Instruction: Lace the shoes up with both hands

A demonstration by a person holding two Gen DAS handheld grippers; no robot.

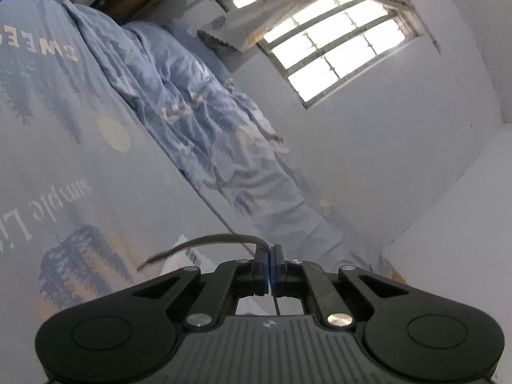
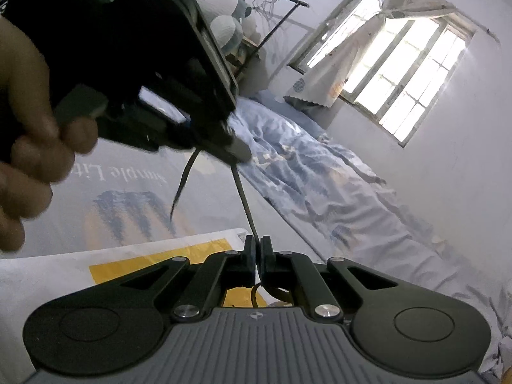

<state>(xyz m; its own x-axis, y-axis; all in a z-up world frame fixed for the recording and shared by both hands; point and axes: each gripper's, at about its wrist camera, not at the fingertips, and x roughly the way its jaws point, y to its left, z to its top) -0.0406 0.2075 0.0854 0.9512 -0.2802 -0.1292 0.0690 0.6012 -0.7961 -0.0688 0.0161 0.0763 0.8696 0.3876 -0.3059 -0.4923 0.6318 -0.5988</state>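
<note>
In the left wrist view my left gripper (image 1: 269, 250) is shut on a dark flat shoelace (image 1: 204, 242), whose loose end curves off to the left. In the right wrist view my right gripper (image 2: 257, 244) is shut on the same shoelace (image 2: 244, 200). The lace runs taut from it up to the left gripper (image 2: 238, 154), which a hand (image 2: 28, 147) holds at the upper left. A short free lace end (image 2: 184, 184) dangles below the left gripper. No shoe shows in either view.
A white and yellow bag or box (image 2: 153, 260) lies under the right gripper on a printed bed sheet (image 1: 64, 160). A crumpled blue quilt (image 1: 192, 112) lies along the white wall. Behind are a barred window (image 2: 406, 73), a clothes rack (image 2: 272, 12) and plush toys (image 2: 224, 32).
</note>
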